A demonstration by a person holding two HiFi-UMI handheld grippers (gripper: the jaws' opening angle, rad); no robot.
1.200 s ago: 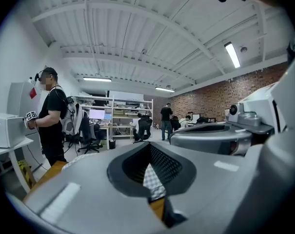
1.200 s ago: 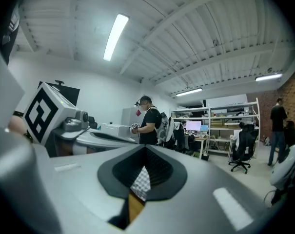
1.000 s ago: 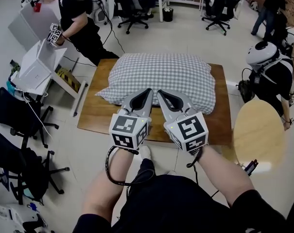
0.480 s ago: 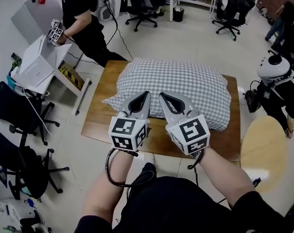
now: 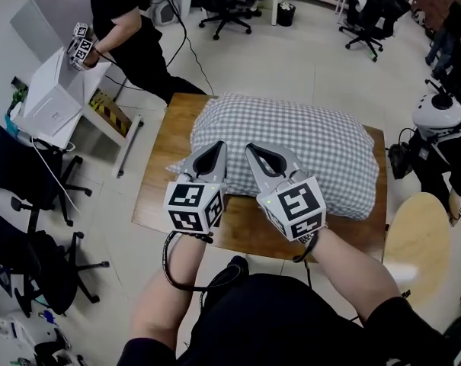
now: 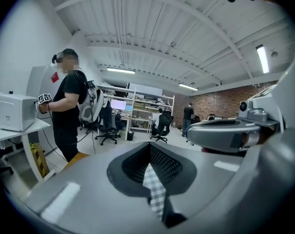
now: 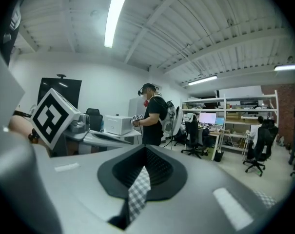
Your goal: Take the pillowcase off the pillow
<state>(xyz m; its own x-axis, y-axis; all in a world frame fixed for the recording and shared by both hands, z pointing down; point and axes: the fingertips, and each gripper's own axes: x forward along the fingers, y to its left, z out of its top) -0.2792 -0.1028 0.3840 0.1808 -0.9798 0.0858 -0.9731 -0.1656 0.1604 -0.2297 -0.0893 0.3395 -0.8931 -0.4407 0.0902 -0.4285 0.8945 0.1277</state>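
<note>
pillowcase [image 5: 306,147]: checked, filled, on counter [image 5: 158,204] middle | left gripper [image 5: 216,146], right gripper [image 5: 253,151]: each pinching near-edge cloth | handling: judged soft, light, limp (likely stretches before sliding); best held at the open hem

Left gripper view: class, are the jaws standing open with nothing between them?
No, the left gripper has its jaws shut on a strip of the checked pillowcase.
</note>
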